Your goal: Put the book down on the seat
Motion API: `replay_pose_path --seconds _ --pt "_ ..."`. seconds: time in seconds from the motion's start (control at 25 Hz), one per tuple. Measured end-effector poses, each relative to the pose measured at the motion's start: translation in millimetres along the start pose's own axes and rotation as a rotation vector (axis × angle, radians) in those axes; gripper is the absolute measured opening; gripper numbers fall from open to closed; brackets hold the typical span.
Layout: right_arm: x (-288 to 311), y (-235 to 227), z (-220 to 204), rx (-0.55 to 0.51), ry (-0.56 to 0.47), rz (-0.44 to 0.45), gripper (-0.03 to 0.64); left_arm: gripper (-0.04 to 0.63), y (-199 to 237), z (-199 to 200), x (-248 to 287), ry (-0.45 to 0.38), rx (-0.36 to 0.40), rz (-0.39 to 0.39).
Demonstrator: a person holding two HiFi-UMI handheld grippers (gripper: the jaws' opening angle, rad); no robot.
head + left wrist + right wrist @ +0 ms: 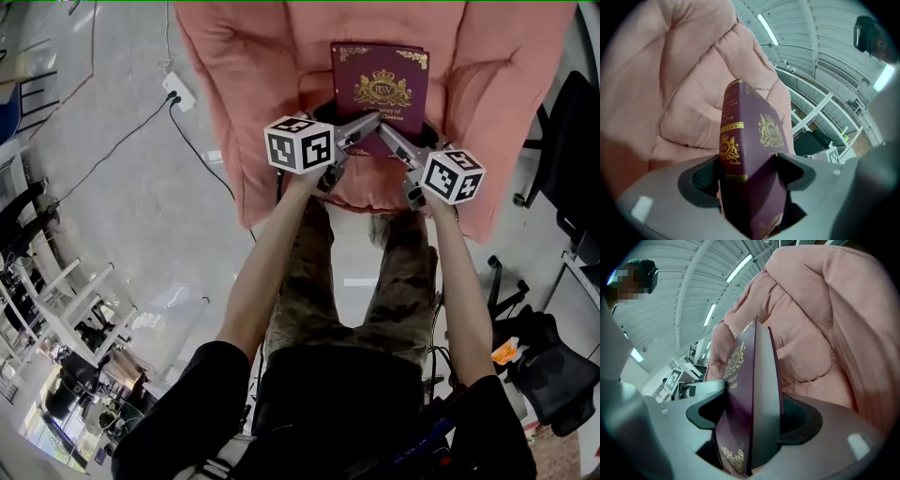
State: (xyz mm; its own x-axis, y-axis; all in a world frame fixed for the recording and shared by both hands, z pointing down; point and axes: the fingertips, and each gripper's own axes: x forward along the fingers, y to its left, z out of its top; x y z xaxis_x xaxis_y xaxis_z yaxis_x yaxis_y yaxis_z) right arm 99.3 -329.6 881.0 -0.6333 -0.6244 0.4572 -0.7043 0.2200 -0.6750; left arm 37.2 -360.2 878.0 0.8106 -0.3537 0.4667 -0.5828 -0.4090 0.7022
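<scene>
Over the seat (262, 56), left gripper (366, 127) and right gripper (392, 141) each pinch the book (380, 80) — cover up.

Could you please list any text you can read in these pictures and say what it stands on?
"RW": in the gold crest on the maroon hardcover book, on both cover and spine.
"...of" and "Classics": gold title under the crest, the rest covered by the left tool and right tool.
Spine's script lettering: too small to read.

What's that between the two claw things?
A maroon book, clamped by the left gripper and right gripper at its near edge; the head view shows it.
</scene>
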Motion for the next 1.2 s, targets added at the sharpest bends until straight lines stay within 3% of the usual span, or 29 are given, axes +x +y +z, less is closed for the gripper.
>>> replay_pose_path --seconds 0.36,0.6,0.92,1.2 --pt "39.2 -43.6 -4.0 0.02 0.011 -0.036 0.377 0.371 47.1 0.7 34.0 0.004 -0.001 0.062" --pt "53.3 -71.7 -20.2 0.092 0.041 -0.082 0.377 0.371 69.6 -9.7 55.9 0.028 0.035 0.111" --pt "64.2 -94.6 -28.1 0.063 0.109 -0.171 0.394 0.371 84.1 -13.5 66.1 0.06 0.101 0.186" --pt "69.0 -102.3 -37.1 0.037 0.15 -0.259 0.399 0.371 95.4 -19.0 67.8 0.071 0.111 0.193"
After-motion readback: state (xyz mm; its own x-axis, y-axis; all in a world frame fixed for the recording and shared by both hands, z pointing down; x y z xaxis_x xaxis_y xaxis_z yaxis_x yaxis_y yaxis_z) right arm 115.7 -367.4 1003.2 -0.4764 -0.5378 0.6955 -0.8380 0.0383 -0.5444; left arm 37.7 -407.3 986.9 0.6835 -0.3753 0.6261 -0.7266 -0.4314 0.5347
